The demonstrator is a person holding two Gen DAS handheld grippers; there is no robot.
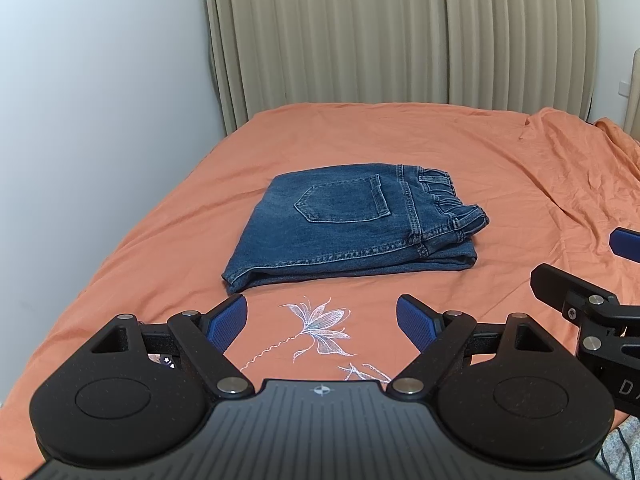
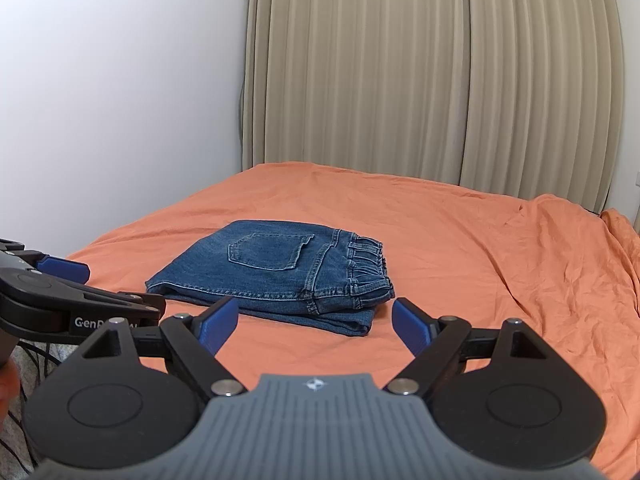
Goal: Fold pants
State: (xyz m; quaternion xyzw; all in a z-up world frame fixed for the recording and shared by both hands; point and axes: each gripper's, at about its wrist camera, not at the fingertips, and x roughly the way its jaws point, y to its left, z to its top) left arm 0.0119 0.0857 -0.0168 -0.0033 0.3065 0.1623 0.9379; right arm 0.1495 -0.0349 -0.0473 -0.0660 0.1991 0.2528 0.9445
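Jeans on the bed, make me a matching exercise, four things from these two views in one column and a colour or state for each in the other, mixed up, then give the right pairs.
Column one:
1. jeans
2. sheet
3. curtain
4. left tool

Column two:
A. beige, hanging in pleats
B. open, holding nothing
C. blue, folded, back pocket up
D. orange, with a stitched flower

Pairs: 1-C, 2-D, 3-A, 4-B
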